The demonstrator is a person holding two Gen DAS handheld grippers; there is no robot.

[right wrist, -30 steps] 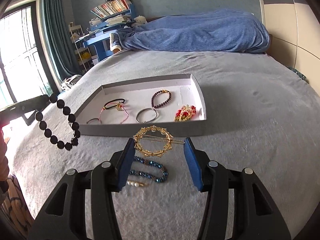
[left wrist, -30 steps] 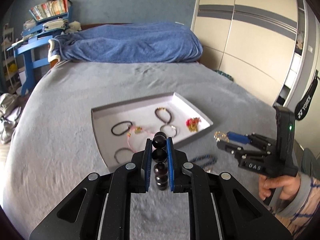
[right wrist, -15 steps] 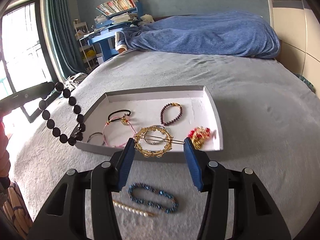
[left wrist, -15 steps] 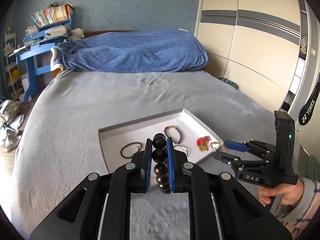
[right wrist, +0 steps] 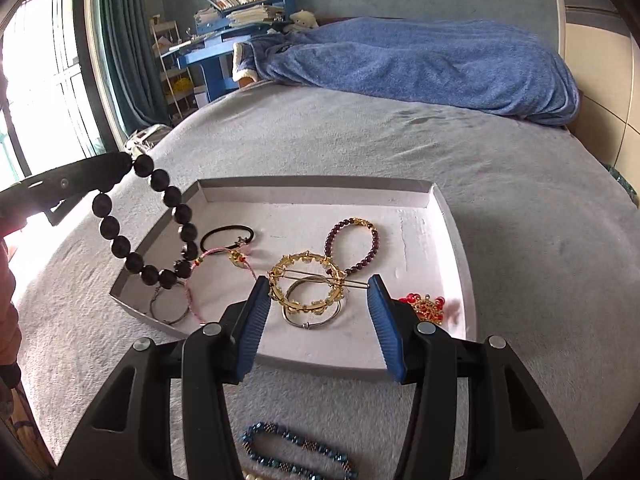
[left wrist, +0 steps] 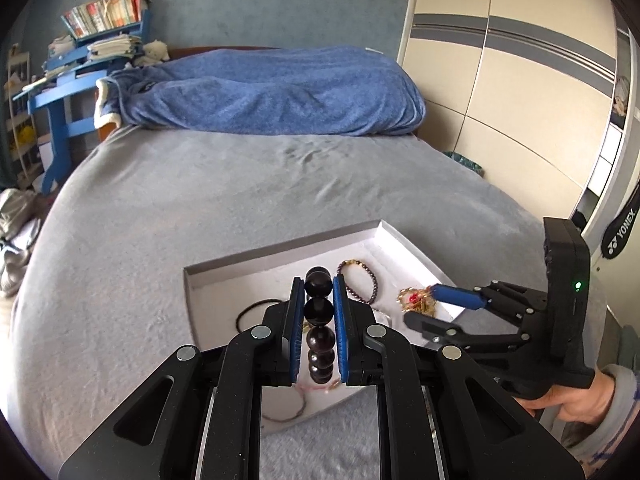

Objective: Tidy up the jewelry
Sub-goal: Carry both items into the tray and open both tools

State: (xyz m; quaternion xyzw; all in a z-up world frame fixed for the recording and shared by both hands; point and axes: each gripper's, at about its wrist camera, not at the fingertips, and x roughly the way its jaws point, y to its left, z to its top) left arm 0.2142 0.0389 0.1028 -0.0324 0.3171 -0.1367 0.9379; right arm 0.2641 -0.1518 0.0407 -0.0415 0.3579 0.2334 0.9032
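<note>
Jewelry sorting on bed, mid-carry. Left tongs (left wrist: 316,320) clamped narrow on black bead bracelet (right wrist: 160,224), loop dangling over near-left corner of white tray (right wrist: 452,216). Right tongs (right wrist: 318,312) half spread w/ gold ring hair clip (right wrist: 306,282) spanning pad to pad, pin bar lying crosswise between pads, hanging above tray's near middle, directly over silver bangle (right wrist: 310,314). Inside tray: black hair tie (right wrist: 226,236) & pink cord bracelet (right wrist: 216,264) toward left, garnet bracelet (right wrist: 352,244) toward far centre, red-gold charm (right wrist: 426,306) at near-right corner, thin wire ring (right wrist: 170,308) at near-left. Outside tray, on near side: blue beaded bracelet (right wrist: 296,448), pearl strand barely showing at frame edge. Key relation: both carried pieces already above tray, clip's drop spot straight below right tongs, bead loop just inside left rim. Probably release next; bare floor scarce under clip, so likely landing on bangle.
</note>
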